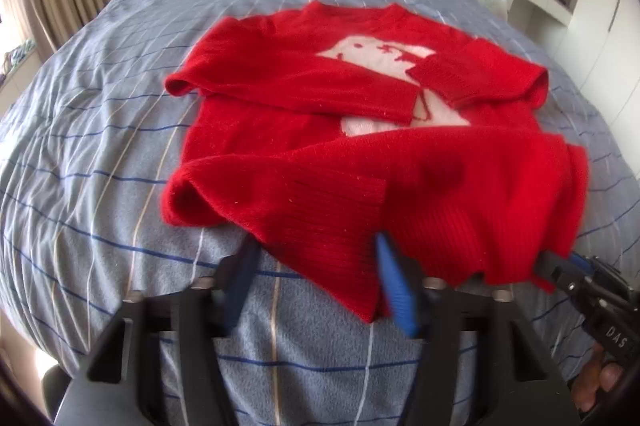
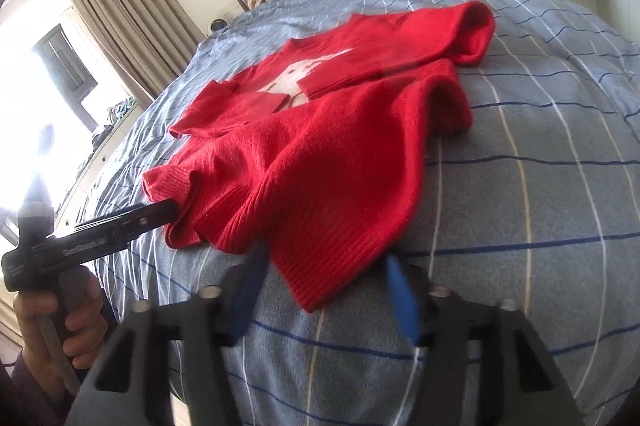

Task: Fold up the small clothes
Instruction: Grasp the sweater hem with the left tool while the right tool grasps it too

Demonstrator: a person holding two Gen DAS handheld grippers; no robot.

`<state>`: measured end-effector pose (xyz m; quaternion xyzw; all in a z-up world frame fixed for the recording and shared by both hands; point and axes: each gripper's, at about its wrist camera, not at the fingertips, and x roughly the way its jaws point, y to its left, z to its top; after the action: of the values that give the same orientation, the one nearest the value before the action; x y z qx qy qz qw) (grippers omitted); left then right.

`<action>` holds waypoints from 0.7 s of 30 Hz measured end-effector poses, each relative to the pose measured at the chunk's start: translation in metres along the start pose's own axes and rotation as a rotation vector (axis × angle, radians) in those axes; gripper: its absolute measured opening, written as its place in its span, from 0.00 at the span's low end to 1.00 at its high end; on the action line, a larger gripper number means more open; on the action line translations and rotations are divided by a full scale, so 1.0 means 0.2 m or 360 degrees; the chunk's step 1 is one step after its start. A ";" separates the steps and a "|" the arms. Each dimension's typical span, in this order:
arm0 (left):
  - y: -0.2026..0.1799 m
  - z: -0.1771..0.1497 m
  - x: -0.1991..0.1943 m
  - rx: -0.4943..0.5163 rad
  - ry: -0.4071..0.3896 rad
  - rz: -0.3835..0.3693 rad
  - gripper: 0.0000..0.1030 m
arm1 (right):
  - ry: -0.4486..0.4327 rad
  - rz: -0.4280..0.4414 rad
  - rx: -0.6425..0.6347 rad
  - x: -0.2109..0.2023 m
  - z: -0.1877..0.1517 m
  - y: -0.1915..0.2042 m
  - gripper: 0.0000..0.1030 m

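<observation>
- Red sweater lies face up in the mid of the bed, on the blue-grey striped cover, collar toward the headboard
- Both sleeves already folded in across the chest, cuffs overlapping the white motif, so side folds look done
- Ribbed hem is the near edge; it's rumpled and raised off the cover at both corners, not lying flat
- Left gripper: hem corner sits between its blue pads. Own view is blurred, but from the right wrist cam the tips look pinched on the knit, so I read it as clamped on the hem
- Right gripper: same at the other corner, hem between its pads. From the left wrist cam its tip is buried in the red edge, so I read it as gripping too
- A hand grasps the left gripper's handle at the frame edge
- Step in hand, imo: grabbing the hem at both corners for the bottom-to-top fold
- Next move calls for lifting both corners together and level, then carrying the hem over the sleeves toward the collar w/o dragging the cuffs out of place
- Lay the hem edge square w/ the shoulders, then let go on both sides
- Risk: thick knit may slip if only the rib edge is caught, or one corner lags and the fold goes skewed
</observation>
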<state>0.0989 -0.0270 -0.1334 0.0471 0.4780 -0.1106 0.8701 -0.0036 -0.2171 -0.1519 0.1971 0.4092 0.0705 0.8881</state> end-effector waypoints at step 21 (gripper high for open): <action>0.44 -0.44 -0.19 -0.0322 0.0123 -0.0363 0.57 | 0.0184 0.0158 0.0144 -0.26 -0.25 -0.26 0.53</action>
<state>0.0273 0.0813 -0.1512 -0.0912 0.5220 -0.1580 0.8332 -0.0774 -0.2639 -0.1667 0.2527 0.4522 0.1073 0.8486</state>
